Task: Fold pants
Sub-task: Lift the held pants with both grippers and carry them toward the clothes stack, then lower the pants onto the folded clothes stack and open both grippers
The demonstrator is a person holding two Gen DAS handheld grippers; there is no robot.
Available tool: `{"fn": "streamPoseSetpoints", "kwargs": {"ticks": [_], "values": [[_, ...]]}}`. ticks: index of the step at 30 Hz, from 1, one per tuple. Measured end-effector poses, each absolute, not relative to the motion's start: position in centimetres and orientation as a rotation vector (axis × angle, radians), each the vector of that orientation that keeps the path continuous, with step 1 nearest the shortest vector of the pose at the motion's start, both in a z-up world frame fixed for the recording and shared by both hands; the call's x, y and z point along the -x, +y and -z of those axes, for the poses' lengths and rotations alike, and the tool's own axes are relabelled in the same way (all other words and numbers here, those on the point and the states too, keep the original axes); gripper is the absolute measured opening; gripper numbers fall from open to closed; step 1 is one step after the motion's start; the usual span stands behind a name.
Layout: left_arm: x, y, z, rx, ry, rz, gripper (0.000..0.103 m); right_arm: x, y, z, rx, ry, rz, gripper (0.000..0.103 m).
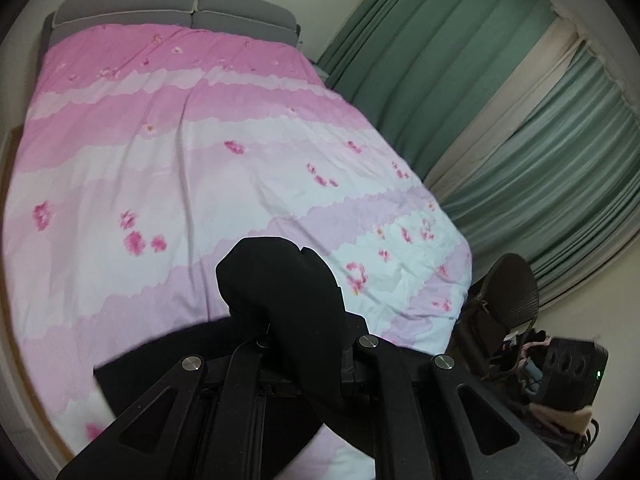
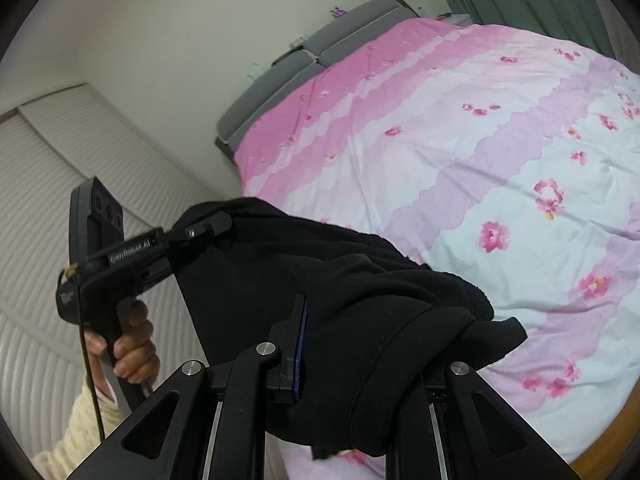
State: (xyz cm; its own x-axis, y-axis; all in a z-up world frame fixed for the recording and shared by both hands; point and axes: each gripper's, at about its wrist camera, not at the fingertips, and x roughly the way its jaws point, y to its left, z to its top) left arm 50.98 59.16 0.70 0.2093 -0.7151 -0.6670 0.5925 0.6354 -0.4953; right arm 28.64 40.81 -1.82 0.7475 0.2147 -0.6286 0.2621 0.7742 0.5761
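Observation:
The black pants [image 2: 320, 280] hang stretched between both grippers, above the near end of a bed with a pink floral cover [image 2: 460, 152]. My left gripper [image 1: 304, 344] is shut on a bunched black fold of the pants [image 1: 280, 284]; it also shows in the right wrist view [image 2: 208, 224], clamped on the pants' far corner. My right gripper [image 2: 360, 360] is shut on the near edge of the pants, and the cloth drapes over its right finger. Its left finger with a blue pad [image 2: 298, 344] shows.
A grey headboard [image 1: 176, 12] stands at the bed's far end. Green curtains [image 1: 460, 80] hang to the right of the bed. A chair and piled gear [image 1: 540, 360] stand by the bed's corner. A white ribbed wardrobe door [image 2: 60, 160] is on the left.

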Motion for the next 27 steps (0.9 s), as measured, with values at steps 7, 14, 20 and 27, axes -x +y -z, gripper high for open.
{"fn": "streamPoseSetpoints", "kwargs": {"ticks": [7,14,20,27], "values": [[-54.1,60.9,9.3,0.057,1.169,0.842,0.012,-30.8,43.4,7.9,-0.831,0.814,0.074,0.02],[-54.6,64.0,18.9,-0.003,1.365,0.704,0.012,-31.3,46.0,20.7,-1.186,1.054,0.074,0.02],[-54.6,65.7,20.4,0.003,1.396,0.678,0.014,-30.8,48.4,23.7,-1.271,1.126,0.079,0.023],[-55.9,67.2,20.7,-0.059,1.38,0.549,0.035,-29.8,51.7,26.5,-1.238,1.291,0.111,0.033]]}}
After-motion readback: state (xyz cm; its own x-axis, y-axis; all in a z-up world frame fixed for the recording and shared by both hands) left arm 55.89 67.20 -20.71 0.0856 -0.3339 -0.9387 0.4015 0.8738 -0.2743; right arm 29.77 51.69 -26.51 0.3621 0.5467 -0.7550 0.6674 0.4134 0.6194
